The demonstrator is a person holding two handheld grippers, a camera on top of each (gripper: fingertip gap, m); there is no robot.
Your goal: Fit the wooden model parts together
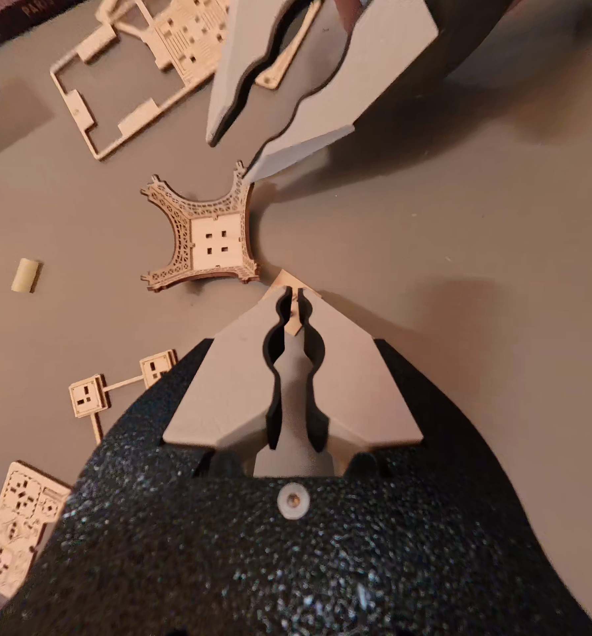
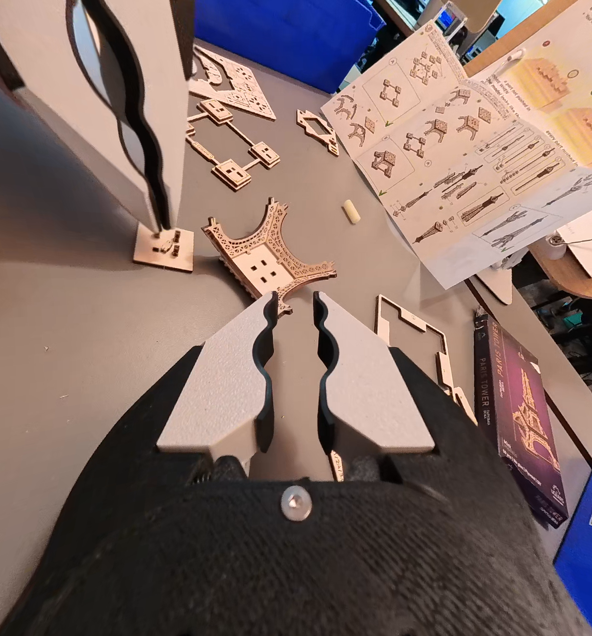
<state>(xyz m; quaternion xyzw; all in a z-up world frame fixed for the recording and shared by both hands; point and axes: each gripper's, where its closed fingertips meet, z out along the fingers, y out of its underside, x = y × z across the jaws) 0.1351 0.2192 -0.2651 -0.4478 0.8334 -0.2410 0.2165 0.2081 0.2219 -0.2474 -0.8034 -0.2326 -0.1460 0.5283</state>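
Note:
The wooden lattice tower base lies on the grey table, its flat slotted deck facing up; it also shows in the right wrist view. My left gripper is shut, its tips on a small square wooden plate just right of the base. In the right wrist view that gripper stands upright on the plate. My right gripper is open and empty, its tips at one leg of the base. It shows in the left wrist view above the base.
A four-pad wooden frame, emptied part sheets and a cream cylinder lie around. An open instruction sheet stands at the right, the kit box by the table edge, a blue bin behind. My hands' fingertips stand some 8 centimeters from each other. From either gripper's tips it is about 20 centimeters to the cream cylinder. My left wrist view looks at it from another angle.

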